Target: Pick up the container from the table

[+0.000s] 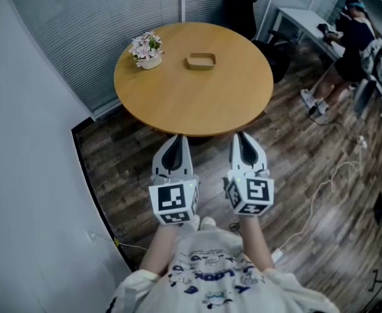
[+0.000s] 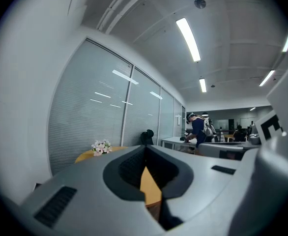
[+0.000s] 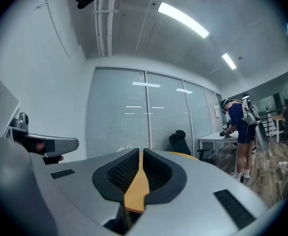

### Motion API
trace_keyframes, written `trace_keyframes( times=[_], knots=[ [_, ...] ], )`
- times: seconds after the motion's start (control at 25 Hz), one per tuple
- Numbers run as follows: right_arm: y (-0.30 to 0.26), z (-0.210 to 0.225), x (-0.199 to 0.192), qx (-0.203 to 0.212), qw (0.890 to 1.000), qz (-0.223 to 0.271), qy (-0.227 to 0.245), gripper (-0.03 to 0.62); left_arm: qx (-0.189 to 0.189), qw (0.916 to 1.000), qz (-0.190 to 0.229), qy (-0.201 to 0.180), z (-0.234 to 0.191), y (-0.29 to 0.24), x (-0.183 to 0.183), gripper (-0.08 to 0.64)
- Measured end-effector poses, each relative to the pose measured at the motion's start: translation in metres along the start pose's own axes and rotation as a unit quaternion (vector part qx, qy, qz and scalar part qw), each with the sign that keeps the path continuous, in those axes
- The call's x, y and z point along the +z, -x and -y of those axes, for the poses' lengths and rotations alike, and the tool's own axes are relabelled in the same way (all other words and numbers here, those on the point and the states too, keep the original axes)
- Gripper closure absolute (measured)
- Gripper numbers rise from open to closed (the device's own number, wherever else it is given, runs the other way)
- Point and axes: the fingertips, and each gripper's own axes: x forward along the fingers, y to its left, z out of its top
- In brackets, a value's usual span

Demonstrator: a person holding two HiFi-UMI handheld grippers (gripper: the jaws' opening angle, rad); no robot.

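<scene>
A small, shallow tan container (image 1: pixel 201 61) sits on the far half of a round wooden table (image 1: pixel 197 103); neither gripper view shows it. Both grippers hang side by side over the floor, just short of the table's near edge and well apart from the container. In the head view, my left gripper (image 1: pixel 178 137) points at the table with its jaws together and nothing held. My right gripper (image 1: pixel 240 135) is likewise shut and empty. In the left gripper view, the left gripper (image 2: pixel 145 146) shows only a sliver of tabletop between its pads; the right gripper (image 3: pixel 140 151) looks the same.
A small pot of pink flowers (image 1: pixel 146 49) stands at the table's far left. A white wall runs close on the left, with blinds-covered glass behind. A black office chair (image 1: pixel 242 8) stands past the table. A person (image 1: pixel 347 38) works at a desk far right. Cables (image 1: pixel 334 181) lie on the wood floor.
</scene>
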Motion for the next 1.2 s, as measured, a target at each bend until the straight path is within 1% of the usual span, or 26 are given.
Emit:
trace_keyframes(
  times=[0.32,0.52,0.68,0.92,1.08,1.2],
  knots=[
    [-0.015,-0.015,-0.004,-0.009,1.000,-0.001,0.005,0.566,-0.011,0.9999,-0.006,0.001,-0.020,-0.010,-0.010,0.557],
    [-0.026,-0.016,-0.013,-0.009,1.000,-0.007,0.003,0.566,-0.013,0.9998,-0.015,0.008,-0.027,-0.021,-0.019,0.557],
    [-0.042,-0.012,-0.015,-0.003,1.000,-0.010,0.002,0.552,-0.011,0.9997,-0.018,0.011,-0.029,-0.037,-0.021,0.557],
    [-0.081,0.005,-0.018,0.009,1.000,-0.013,0.000,0.543,-0.001,0.9997,-0.021,0.011,-0.033,-0.076,-0.022,0.557],
    [-0.118,0.025,-0.018,0.006,1.000,-0.016,-0.004,0.538,0.007,0.9997,-0.022,0.009,-0.036,-0.113,-0.021,0.557],
    [-0.149,0.039,-0.016,0.015,1.000,-0.019,-0.004,0.538,0.015,0.9996,-0.022,0.010,-0.038,-0.144,-0.017,0.557]
  ],
)
